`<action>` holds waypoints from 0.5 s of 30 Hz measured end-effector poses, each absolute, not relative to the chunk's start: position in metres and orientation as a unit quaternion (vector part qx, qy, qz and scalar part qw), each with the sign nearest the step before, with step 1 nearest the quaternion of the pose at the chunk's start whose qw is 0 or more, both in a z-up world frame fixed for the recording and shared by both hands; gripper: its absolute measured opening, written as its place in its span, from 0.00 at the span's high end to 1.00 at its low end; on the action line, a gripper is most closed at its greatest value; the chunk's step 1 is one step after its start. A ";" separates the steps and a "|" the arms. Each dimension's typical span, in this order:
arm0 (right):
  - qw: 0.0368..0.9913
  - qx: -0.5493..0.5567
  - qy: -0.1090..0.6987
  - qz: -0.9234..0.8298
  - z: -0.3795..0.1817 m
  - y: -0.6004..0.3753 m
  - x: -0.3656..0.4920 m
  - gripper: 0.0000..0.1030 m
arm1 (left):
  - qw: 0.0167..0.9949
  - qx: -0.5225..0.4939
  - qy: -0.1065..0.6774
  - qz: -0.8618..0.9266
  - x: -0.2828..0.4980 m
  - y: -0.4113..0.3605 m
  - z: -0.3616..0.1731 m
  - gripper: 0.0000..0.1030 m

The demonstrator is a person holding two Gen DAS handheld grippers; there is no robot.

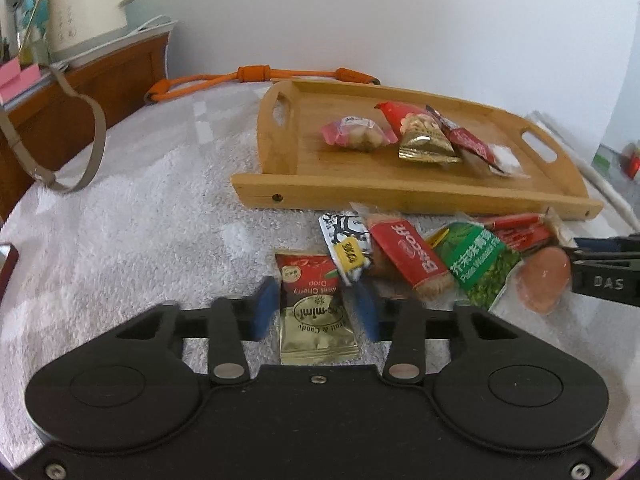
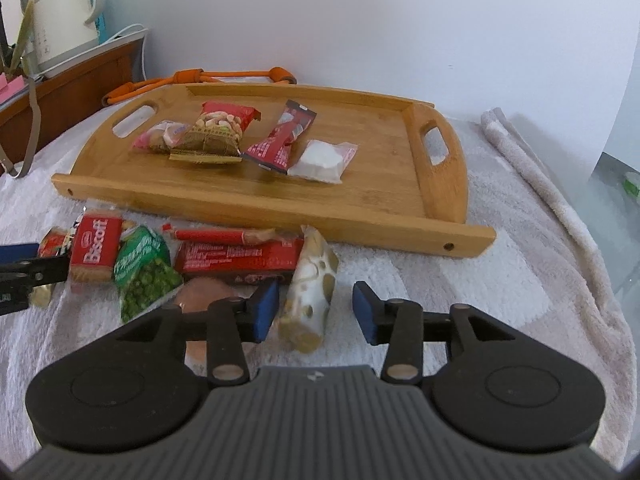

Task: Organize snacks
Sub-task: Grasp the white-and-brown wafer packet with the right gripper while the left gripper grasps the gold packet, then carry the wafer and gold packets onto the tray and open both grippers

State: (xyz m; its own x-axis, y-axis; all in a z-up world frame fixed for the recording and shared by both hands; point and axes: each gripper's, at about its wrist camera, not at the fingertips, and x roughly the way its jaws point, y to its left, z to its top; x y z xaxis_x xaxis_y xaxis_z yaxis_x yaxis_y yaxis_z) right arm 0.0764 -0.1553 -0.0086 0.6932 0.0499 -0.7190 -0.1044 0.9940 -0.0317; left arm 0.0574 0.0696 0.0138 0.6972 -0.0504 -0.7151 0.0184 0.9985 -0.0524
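A wooden tray [image 1: 304,184] [image 2: 360,216] lies on a towel-covered table and holds several snack packets. More snacks lie in a heap in front of it. My left gripper [image 1: 316,308] is open, its blue pads on either side of a red and gold cherry drop packet [image 1: 316,312] on the towel. My right gripper [image 2: 316,310] is open around a white nougat bar [image 2: 312,296] lying on the towel. A Biscoff packet [image 1: 412,258] [image 2: 94,254], a green pea bag [image 1: 476,268] [image 2: 146,276] and a red bar [image 2: 240,258] lie between them.
An orange strap [image 1: 240,78] lies behind the tray by the wall. A cream kettle [image 1: 86,0] stands on a wooden cabinet [image 1: 80,92] at the left. A beige strap loop [image 1: 60,136] hangs there. A rolled towel edge [image 2: 532,168] runs along the right.
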 end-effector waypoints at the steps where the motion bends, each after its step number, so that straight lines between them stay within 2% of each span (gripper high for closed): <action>1: 0.919 -0.033 0.391 0.043 -0.009 -0.155 0.079 0.41 | 0.920 -0.027 0.391 -0.015 0.059 0.072 0.014 0.71; 2: 0.918 -0.029 0.394 0.043 -0.008 -0.155 0.082 0.53 | 0.918 -0.037 0.394 -0.016 0.061 0.075 0.015 0.72; 4: 0.915 -0.026 0.399 0.049 -0.006 -0.153 0.082 0.63 | 0.917 -0.046 0.395 -0.013 0.062 0.077 0.016 0.74; 6: 0.913 -0.032 0.403 0.049 -0.004 -0.150 0.080 0.79 | 0.917 -0.049 0.395 -0.012 0.060 0.079 0.020 0.76; 15: 0.907 0.024 0.415 0.067 0.022 -0.158 0.069 0.82 | 0.926 -0.054 0.374 -0.025 0.048 0.084 0.046 0.78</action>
